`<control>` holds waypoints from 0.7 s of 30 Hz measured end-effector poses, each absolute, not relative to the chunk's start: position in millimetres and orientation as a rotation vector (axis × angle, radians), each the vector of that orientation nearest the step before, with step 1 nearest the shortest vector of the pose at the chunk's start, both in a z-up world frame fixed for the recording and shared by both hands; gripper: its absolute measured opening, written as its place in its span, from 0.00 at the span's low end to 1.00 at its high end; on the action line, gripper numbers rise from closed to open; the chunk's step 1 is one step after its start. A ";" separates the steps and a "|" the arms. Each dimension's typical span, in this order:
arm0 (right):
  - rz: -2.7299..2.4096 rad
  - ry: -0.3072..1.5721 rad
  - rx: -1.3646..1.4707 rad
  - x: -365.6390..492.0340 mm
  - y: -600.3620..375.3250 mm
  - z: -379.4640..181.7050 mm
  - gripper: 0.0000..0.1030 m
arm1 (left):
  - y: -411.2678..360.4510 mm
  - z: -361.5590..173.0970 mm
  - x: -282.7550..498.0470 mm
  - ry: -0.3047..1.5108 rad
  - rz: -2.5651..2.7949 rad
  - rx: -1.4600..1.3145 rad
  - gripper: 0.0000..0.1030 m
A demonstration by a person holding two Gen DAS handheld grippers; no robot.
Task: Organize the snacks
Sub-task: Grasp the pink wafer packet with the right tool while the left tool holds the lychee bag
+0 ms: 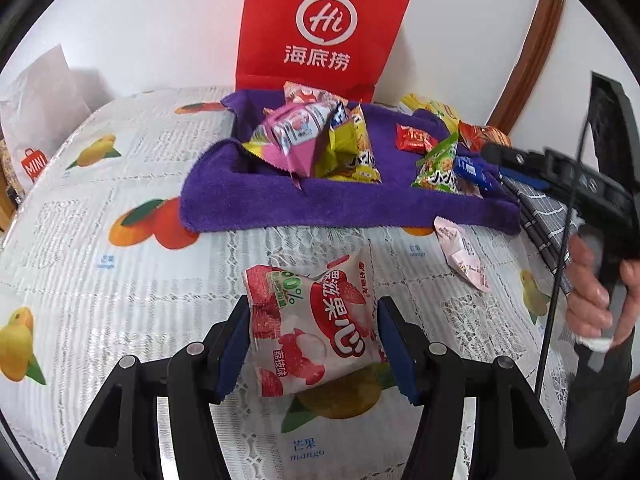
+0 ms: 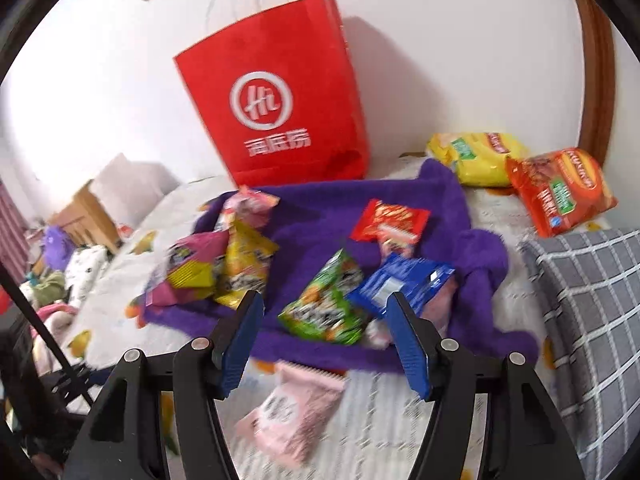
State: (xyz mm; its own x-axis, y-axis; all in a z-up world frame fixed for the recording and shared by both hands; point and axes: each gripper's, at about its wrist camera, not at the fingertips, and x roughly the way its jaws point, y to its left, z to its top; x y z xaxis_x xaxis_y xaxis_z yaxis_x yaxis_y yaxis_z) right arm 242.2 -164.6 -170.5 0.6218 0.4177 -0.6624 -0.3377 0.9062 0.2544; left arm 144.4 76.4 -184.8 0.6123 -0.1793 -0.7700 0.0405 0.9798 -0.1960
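Note:
A white and red lychee snack pack (image 1: 310,326) lies on the fruit-print tablecloth between the open jaws of my left gripper (image 1: 312,316); the blue pads (image 1: 234,344) stand at its sides, contact unclear. A purple towel (image 1: 340,196) holds a pile of several snack packs (image 1: 316,140). My right gripper (image 2: 324,316) is open and empty, above the towel's near edge (image 2: 320,216), over a green pack (image 2: 328,308) and a blue pack (image 2: 400,284). A pink pack (image 2: 292,416) lies on the cloth below it; it also shows in the left wrist view (image 1: 462,252).
A red paper bag (image 2: 280,96) stands against the wall behind the towel. Yellow (image 2: 476,156) and orange (image 2: 560,192) noodle packs lie at the back right. A grey checked cloth (image 2: 588,300) lies at the right. A white bag (image 1: 40,120) stands at the far left.

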 end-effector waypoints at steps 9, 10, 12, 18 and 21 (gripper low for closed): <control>0.457 0.878 0.111 211.1 -151.2 -200.8 0.62 | 76.8 -169.6 142.8 0.883 -0.116 -0.153 0.57; 0.453 0.880 0.113 208.4 -151.0 -202.4 0.62 | 75.8 -168.2 141.9 0.880 -0.117 -0.152 0.57; 0.436 0.883 0.106 202.9 -149.5 -206.4 0.62 | 73.4 -166.8 140.7 0.880 -0.110 -0.142 0.57; 0.380 0.925 0.128 202.6 -149.0 -218.0 0.62 | 69.7 -165.2 137.3 0.879 -0.093 -0.134 0.57; 0.342 0.947 0.104 205.3 -144.1 -224.3 0.62 | 69.0 -166.5 134.4 0.883 -0.101 -0.143 0.57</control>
State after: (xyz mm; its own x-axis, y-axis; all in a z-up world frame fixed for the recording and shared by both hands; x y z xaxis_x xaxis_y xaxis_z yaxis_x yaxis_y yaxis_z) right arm 205.3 -144.1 -224.3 0.5347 0.3314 -0.7774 -0.2414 0.9415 0.2353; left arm 134.4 69.0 -166.5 0.6313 -0.1467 -0.7616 0.0289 0.9857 -0.1659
